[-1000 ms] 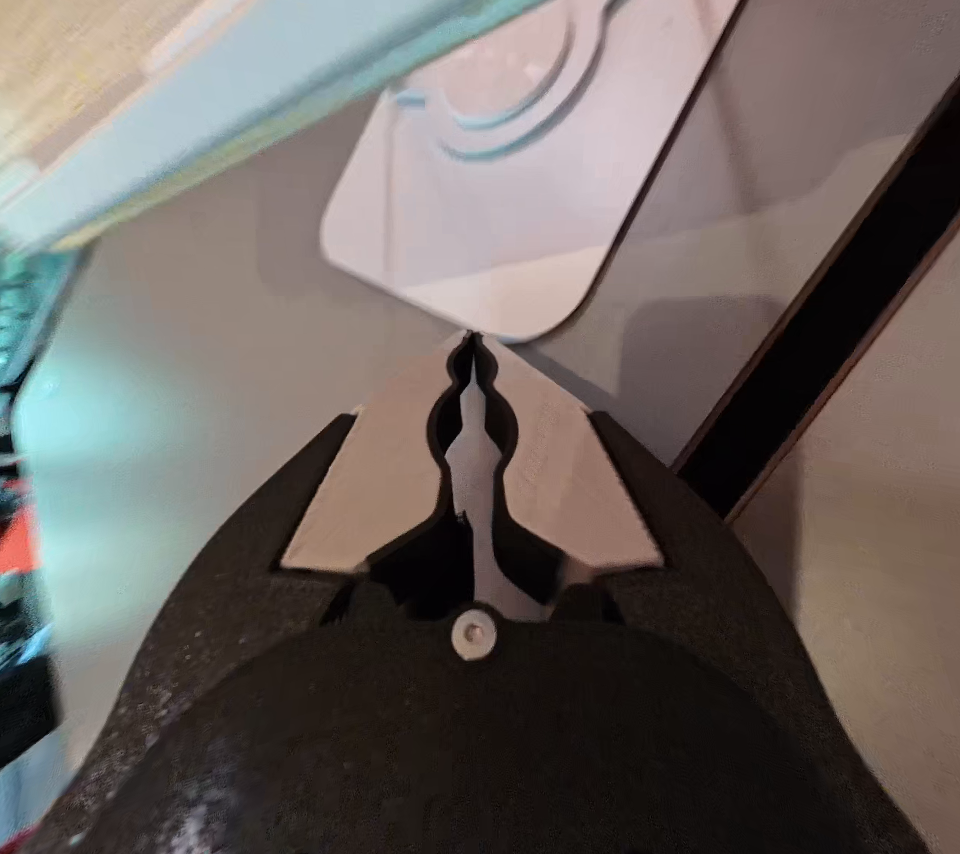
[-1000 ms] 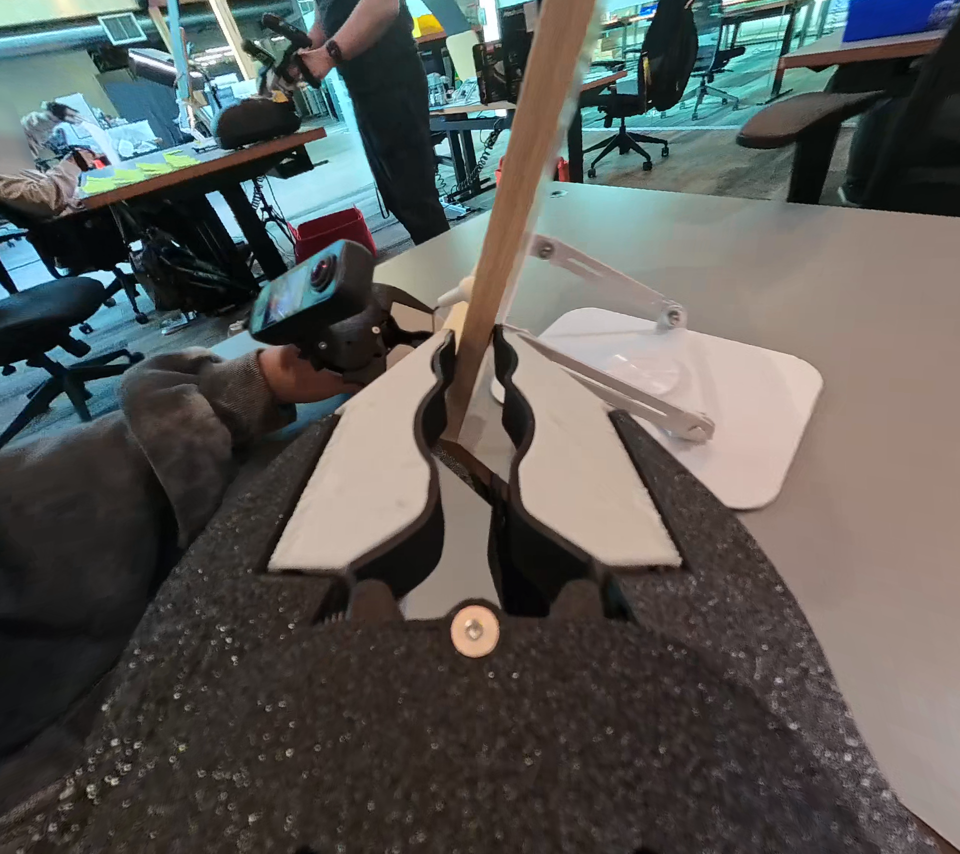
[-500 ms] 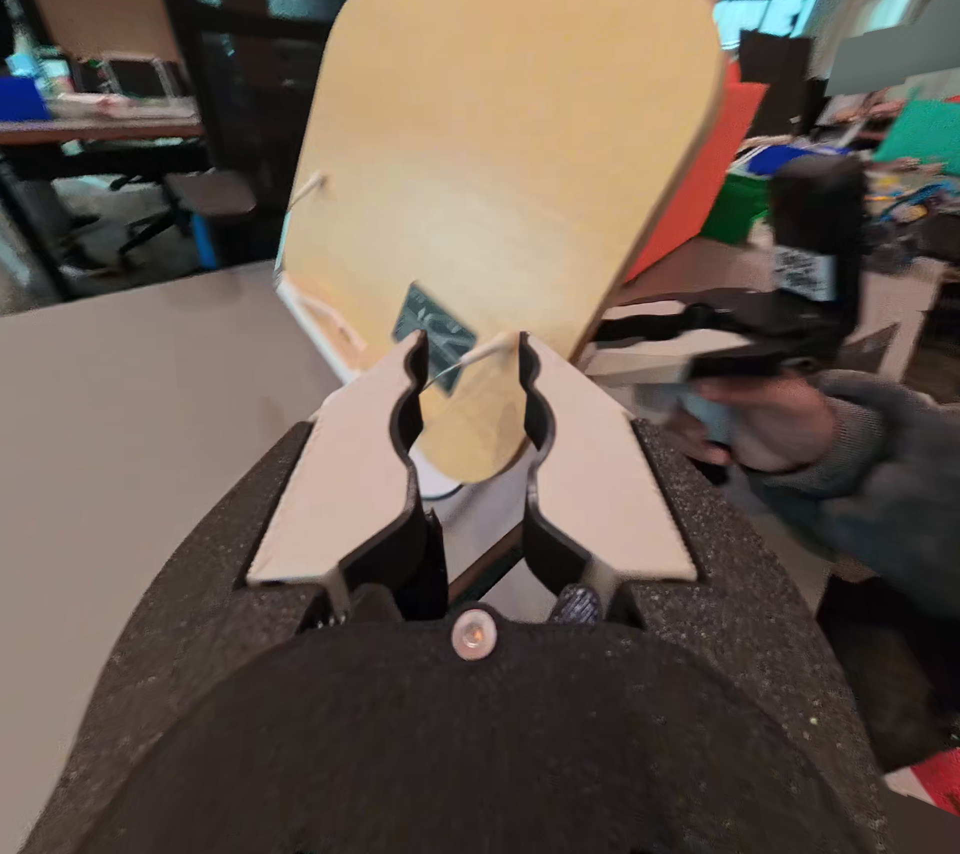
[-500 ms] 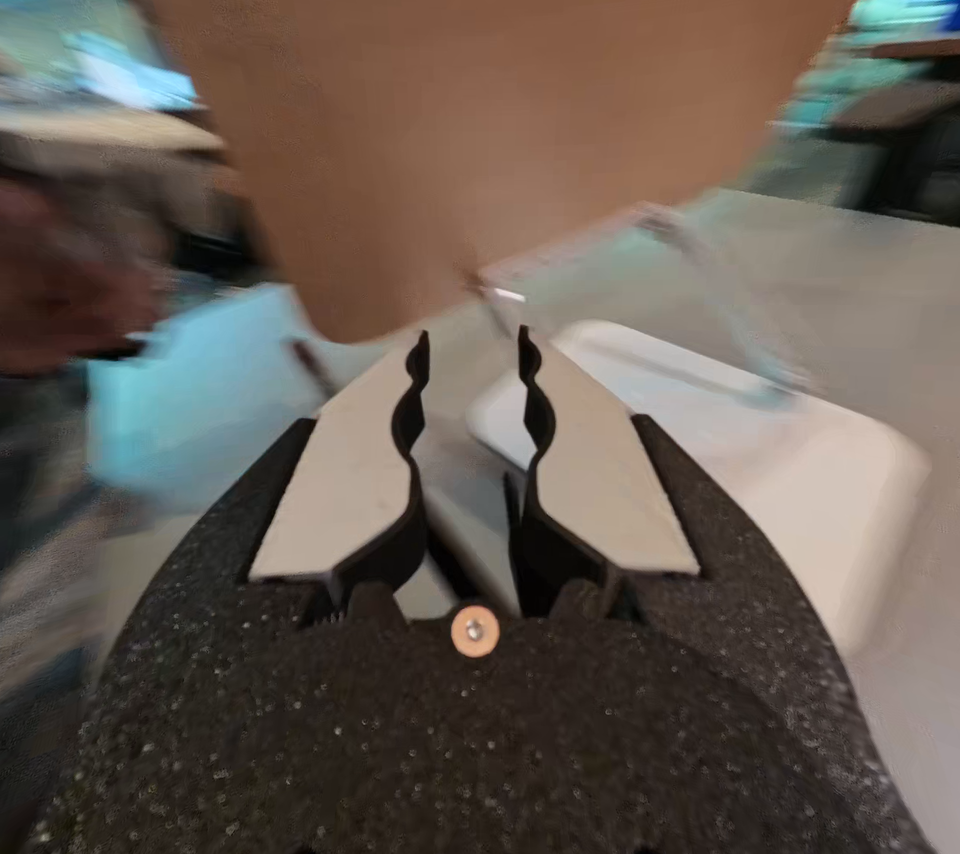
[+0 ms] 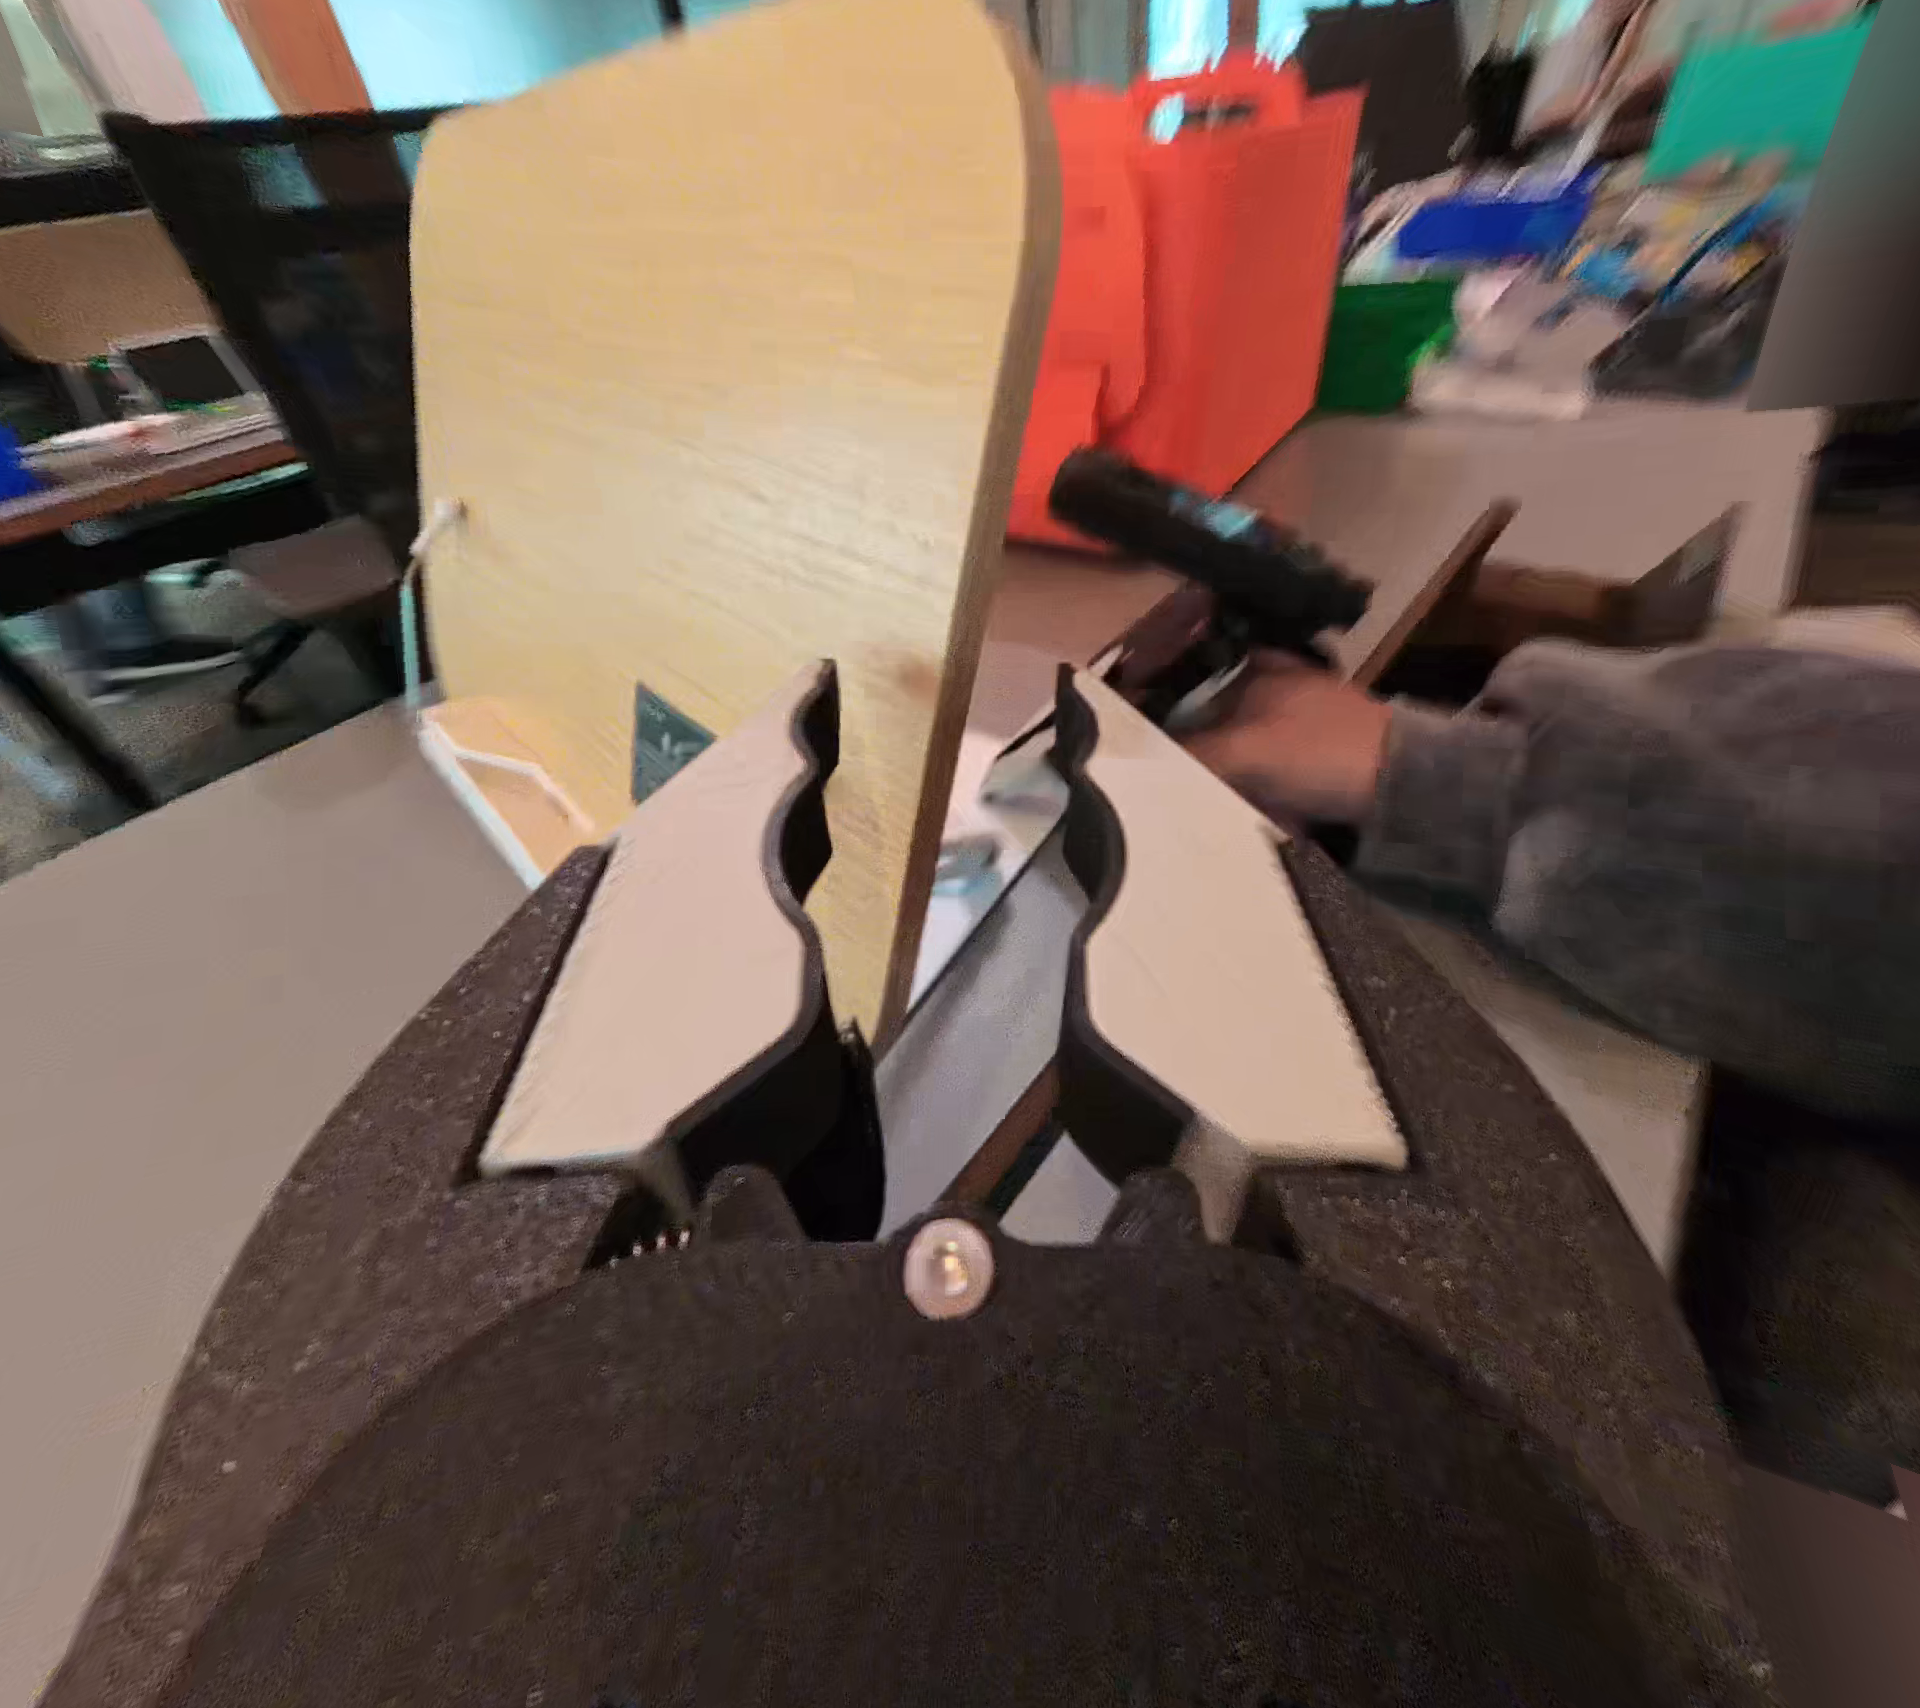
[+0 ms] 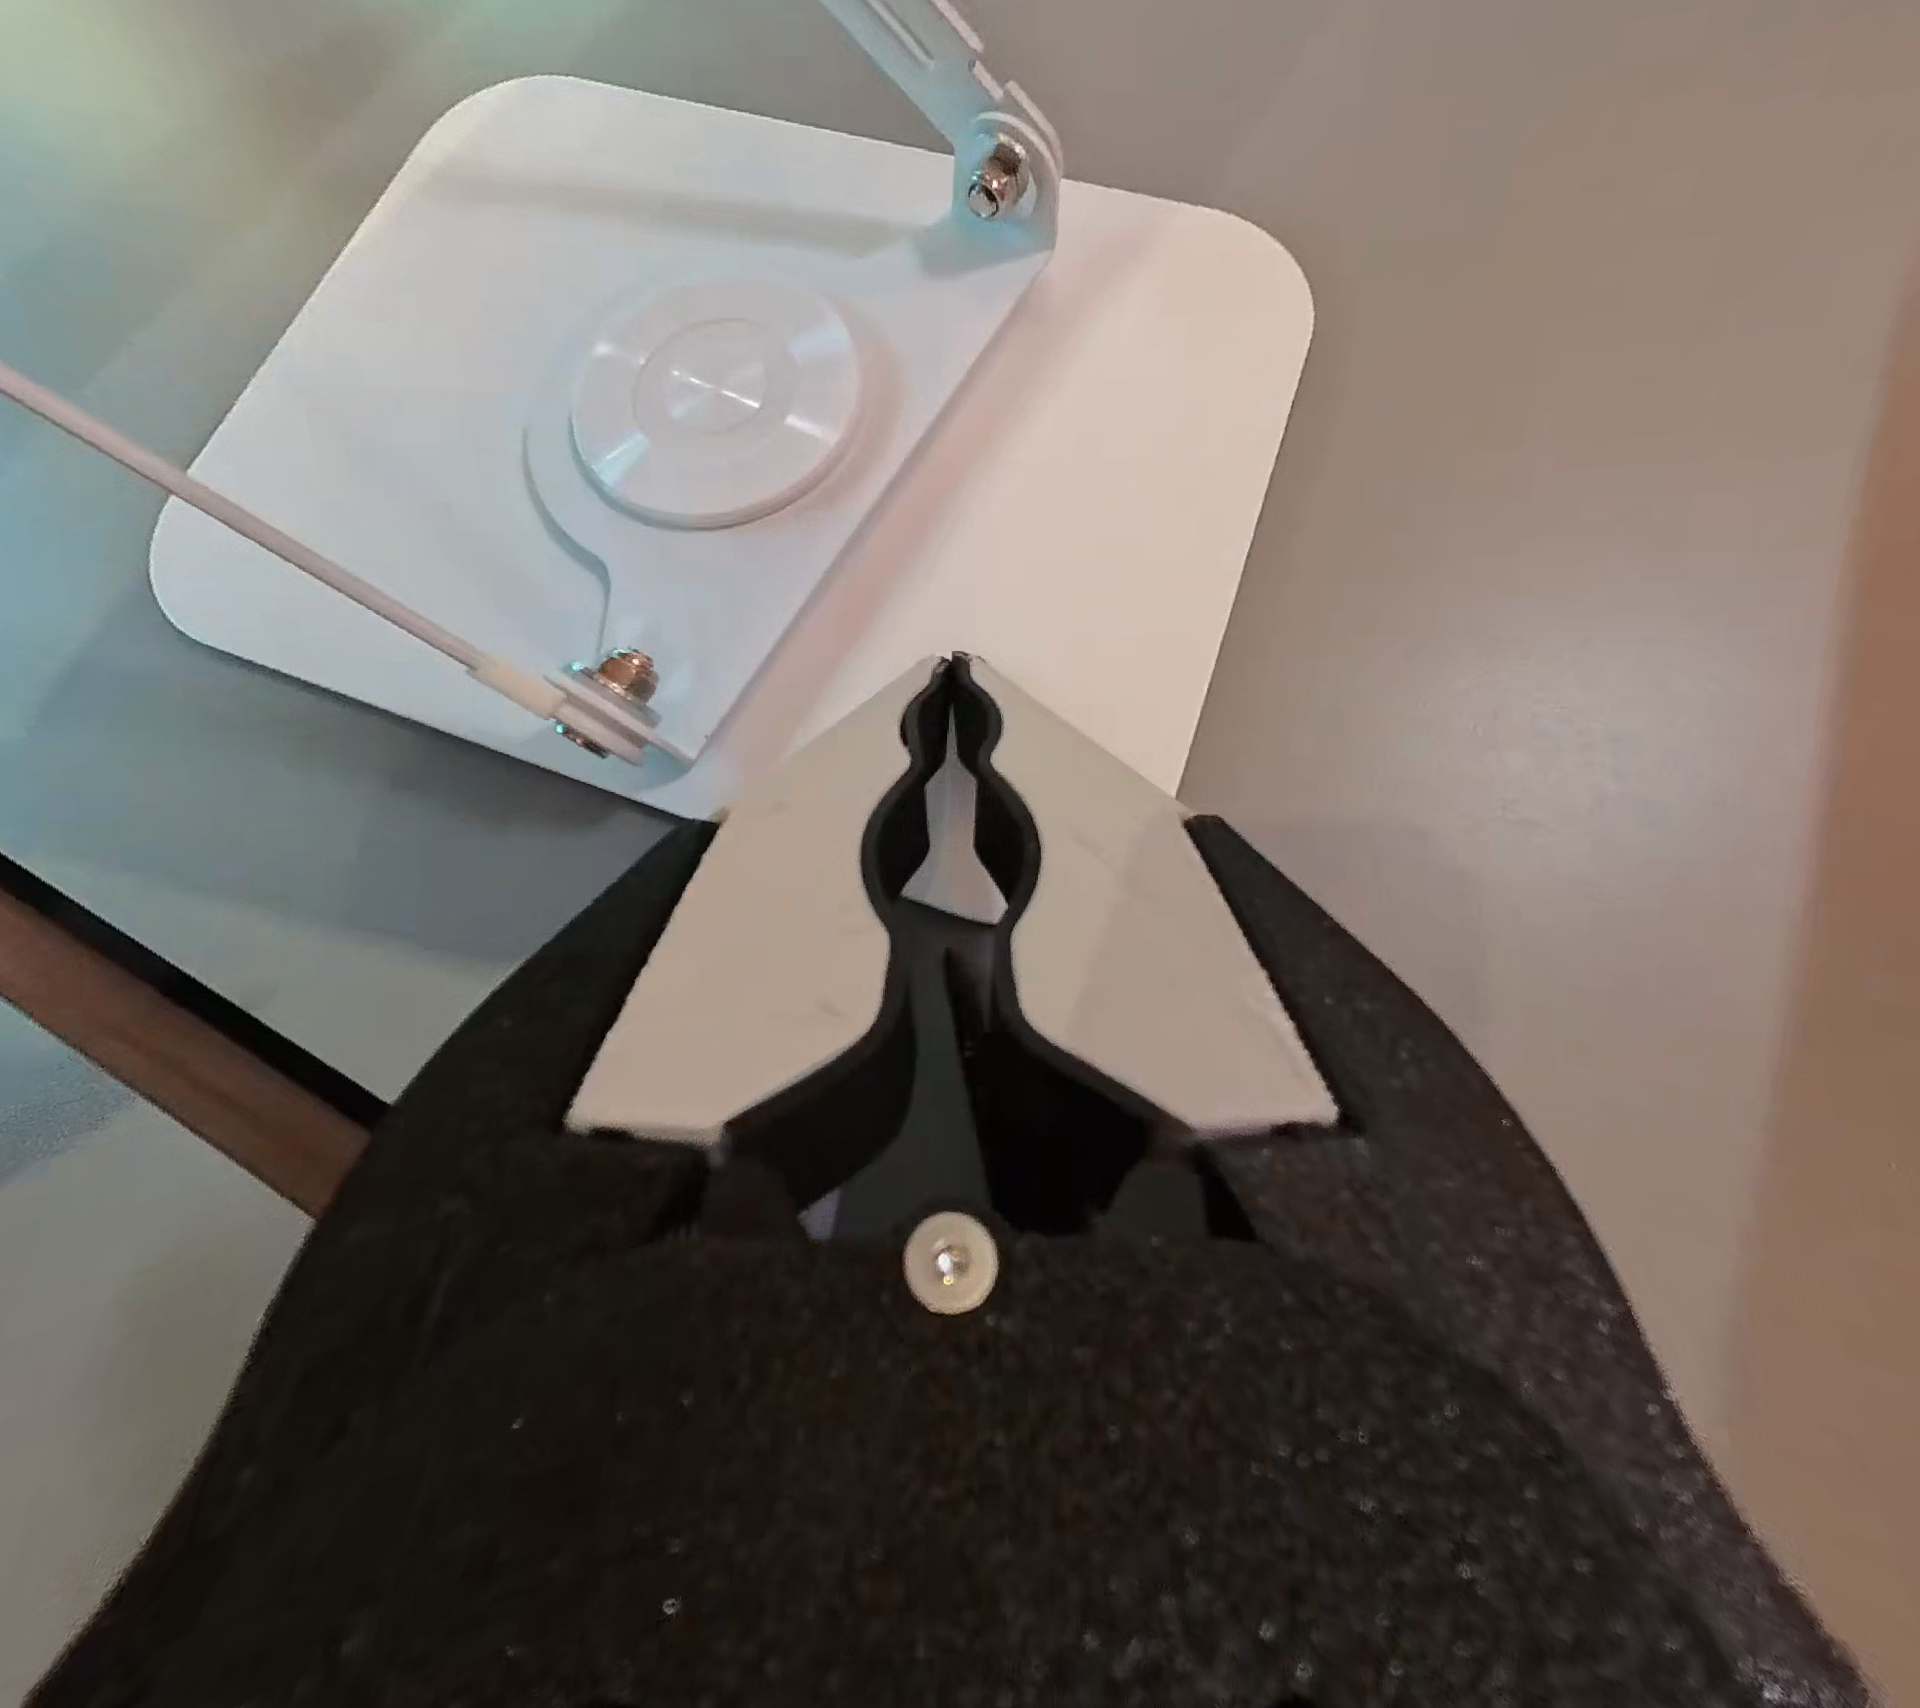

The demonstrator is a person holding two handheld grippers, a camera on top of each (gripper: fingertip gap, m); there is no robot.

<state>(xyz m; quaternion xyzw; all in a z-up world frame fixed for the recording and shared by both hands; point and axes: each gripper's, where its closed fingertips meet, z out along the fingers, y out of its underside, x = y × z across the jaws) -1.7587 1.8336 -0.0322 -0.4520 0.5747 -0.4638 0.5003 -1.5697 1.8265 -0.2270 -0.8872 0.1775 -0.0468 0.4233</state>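
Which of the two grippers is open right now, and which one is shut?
The left gripper is open, its fingers spread either side of the wooden board. The right gripper is shut, tips together and empty, over the white base plate.

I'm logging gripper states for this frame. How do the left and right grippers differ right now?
The left gripper is open, its fingers straddling the upright wooden board's edge; the right gripper is shut on nothing. The left looks out level across the table; the right points down at the white base plate. Both share black bodies and pale fingers.

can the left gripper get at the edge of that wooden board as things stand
Probably yes. The left gripper is open, and the wooden board stands upright with its lower edge already between the fingers, nothing in between. Whether either finger touches it is unclear.
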